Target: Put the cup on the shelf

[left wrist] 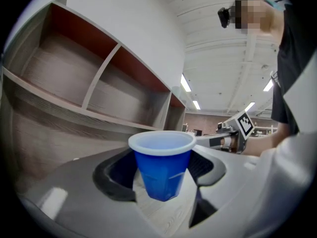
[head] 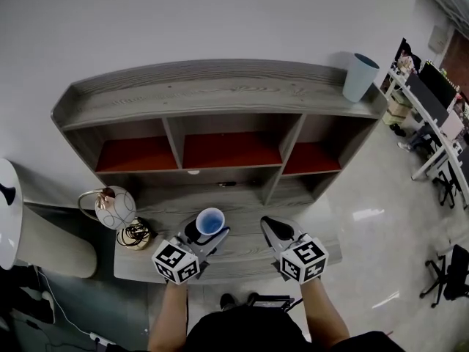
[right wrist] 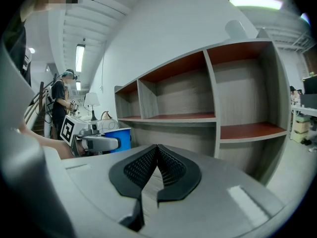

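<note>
Fingers point(left wrist: 116, 175) of the left gripper point(head: 209, 235) stand wide and pinch the blue cup point(left wrist: 162, 167) by its sides, upright, over the ledge point(head: 245, 253) in front of the shelf point(head: 220, 94). To my eye the step goes best carried level into the middle compartment point(head: 231, 151), rim clear of the board above, base set flat before letting go. Right gripper point(right wrist: 153, 165) fingers are pressed together, holding nothing

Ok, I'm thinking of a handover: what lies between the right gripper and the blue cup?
Only bare grey wood of the shelf's ledge, seen in the head view; the right gripper and blue cup stand apart.
</note>
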